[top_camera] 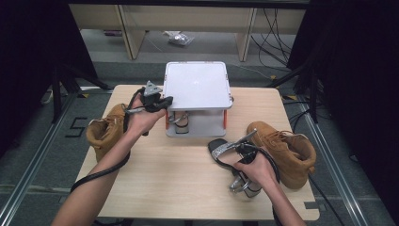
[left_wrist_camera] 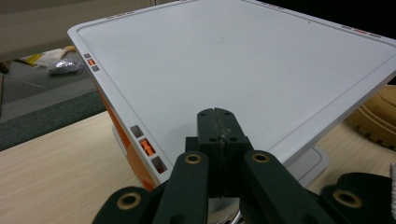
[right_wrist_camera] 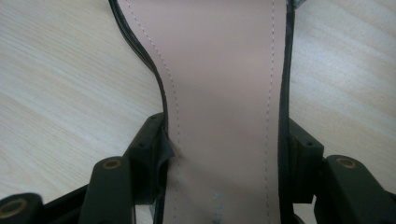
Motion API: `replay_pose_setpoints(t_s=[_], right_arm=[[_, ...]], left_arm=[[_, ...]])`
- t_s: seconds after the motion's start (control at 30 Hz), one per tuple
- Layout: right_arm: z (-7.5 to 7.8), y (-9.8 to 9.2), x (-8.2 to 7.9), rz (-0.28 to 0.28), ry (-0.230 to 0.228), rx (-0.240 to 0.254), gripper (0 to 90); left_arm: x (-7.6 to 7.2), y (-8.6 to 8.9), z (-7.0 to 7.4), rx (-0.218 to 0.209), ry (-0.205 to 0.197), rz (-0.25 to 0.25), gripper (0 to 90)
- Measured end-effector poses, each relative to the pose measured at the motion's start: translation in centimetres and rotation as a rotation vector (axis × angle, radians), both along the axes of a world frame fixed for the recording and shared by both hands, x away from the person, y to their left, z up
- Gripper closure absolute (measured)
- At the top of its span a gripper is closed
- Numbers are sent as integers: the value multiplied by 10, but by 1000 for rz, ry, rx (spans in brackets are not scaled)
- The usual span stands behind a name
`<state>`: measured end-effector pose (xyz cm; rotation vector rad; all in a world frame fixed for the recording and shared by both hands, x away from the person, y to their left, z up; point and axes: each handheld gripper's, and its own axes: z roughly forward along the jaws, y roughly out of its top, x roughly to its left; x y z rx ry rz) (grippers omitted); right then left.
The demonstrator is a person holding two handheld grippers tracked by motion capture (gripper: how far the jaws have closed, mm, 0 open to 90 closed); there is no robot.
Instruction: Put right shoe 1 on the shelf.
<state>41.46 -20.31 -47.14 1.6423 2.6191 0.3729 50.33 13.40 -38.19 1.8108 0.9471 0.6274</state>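
A white two-shelf rack (top_camera: 197,84) stands at the back middle of the wooden table (top_camera: 179,183). My left gripper (top_camera: 165,100) hovers at the rack's top left edge, shut with nothing in it. In the left gripper view its closed jaws (left_wrist_camera: 218,126) point over the rack's top (left_wrist_camera: 233,56). My right gripper (top_camera: 236,155) is shut on a black high-heeled sandal (top_camera: 219,148) lying at the front right. The right gripper view has the jaws (right_wrist_camera: 226,154) pressing both sides of the sandal's pink insole (right_wrist_camera: 224,84). A second sandal (top_camera: 181,123) sits on the lower shelf.
One tan boot (top_camera: 106,129) lies at the table's left edge, behind my left forearm. Another tan boot (top_camera: 284,150) lies at the right, close beside my right hand; its sole (left_wrist_camera: 378,116) is visible past the rack. Cables and a crumpled bag (top_camera: 179,38) lie on the floor behind.
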Motion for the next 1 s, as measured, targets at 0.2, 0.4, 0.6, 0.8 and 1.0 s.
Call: replay_pose_setpoints(t_s=[0.2, 0.4, 0.6, 0.8, 1.0], right_arm=[[12, 6, 0, -34, -24, 29, 438], [18, 15, 4, -31, -29, 46, 438], [22, 24, 11, -73, -23, 62, 438], [25, 32, 22, -122, -47, 88, 439], [25, 41, 34, -137, -60, 108, 439]], left_arm=[[0, 0, 0, 2, -2, 0, 896], [0, 0, 0, 1, -3, -1, 896], [0, 0, 0, 4, -4, -1, 896], [0, 0, 0, 4, -5, -2, 896], [-1, 0, -1, 1, -5, -1, 896]])
